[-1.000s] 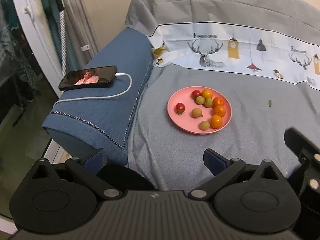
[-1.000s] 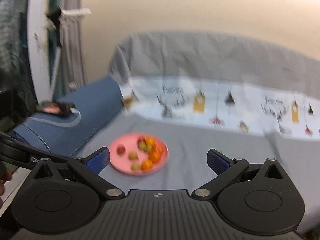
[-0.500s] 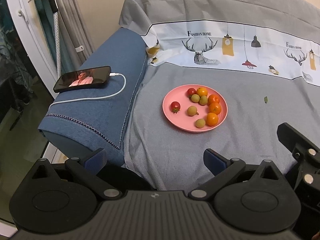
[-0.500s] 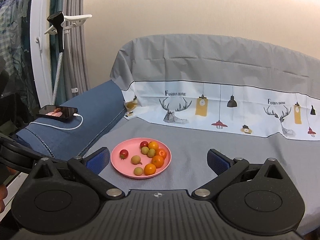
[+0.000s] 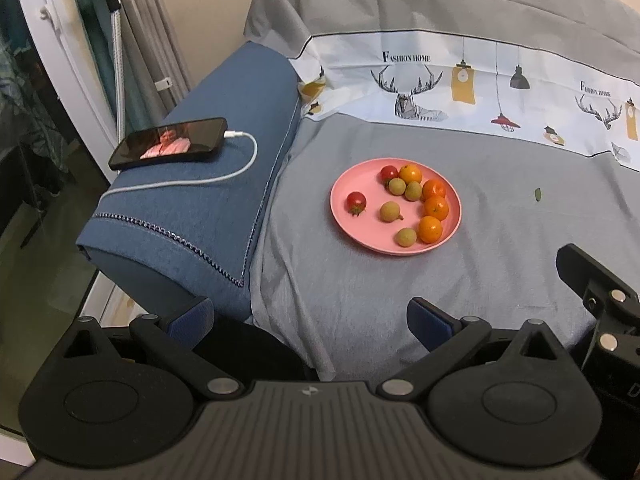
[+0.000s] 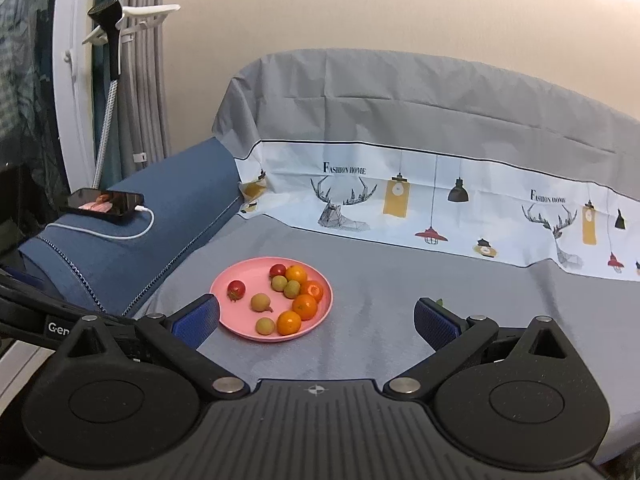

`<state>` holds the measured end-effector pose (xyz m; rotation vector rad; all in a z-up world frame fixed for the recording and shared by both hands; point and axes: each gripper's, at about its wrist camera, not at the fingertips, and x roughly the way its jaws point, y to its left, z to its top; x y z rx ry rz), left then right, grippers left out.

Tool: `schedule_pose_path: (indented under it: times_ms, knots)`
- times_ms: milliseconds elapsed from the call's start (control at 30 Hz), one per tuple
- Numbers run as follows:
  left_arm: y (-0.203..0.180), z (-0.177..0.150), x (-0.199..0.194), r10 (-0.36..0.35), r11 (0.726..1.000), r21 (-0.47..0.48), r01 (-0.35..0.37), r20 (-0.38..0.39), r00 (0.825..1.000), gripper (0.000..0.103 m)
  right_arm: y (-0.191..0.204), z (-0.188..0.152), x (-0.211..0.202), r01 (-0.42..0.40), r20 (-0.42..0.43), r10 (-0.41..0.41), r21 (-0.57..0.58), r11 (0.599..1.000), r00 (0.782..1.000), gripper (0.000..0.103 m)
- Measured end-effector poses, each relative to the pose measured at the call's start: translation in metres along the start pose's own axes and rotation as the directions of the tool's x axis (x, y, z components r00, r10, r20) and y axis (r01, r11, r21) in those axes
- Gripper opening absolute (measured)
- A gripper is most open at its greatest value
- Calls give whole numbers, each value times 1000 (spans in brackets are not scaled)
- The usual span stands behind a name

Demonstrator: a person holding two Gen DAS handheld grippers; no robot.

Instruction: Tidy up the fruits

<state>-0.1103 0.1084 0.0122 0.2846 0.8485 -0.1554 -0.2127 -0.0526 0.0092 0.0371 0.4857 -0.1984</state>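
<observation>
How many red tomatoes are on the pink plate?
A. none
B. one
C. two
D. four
C: the plate holds two red tomatoes, one alone on its left side and one at the far edge next to the oranges; the other fruits are orange or yellow-green.

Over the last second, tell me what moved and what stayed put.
Only the cameras shifted: the right gripper swung and steadied, its blurred view now sharp; the left gripper drifted slightly. Nothing was grasped or released; both are open and empty. The pink plate, its fruits and the phone kept their places.
</observation>
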Motion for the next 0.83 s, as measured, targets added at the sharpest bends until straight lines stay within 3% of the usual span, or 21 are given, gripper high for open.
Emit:
schedule_pose_path:
  times_ms: [367, 833]
  knots:
    - [-1, 7, 9, 4, 1000, 4, -4, -4, 1000, 103, 7, 9, 15, 9, -10, -9, -37, 999, 1000, 102]
    - [-9, 33, 49, 29, 1000, 6, -29, -40, 999, 103, -2, 15, 72, 12, -85, -11, 14, 1000, 996, 102]
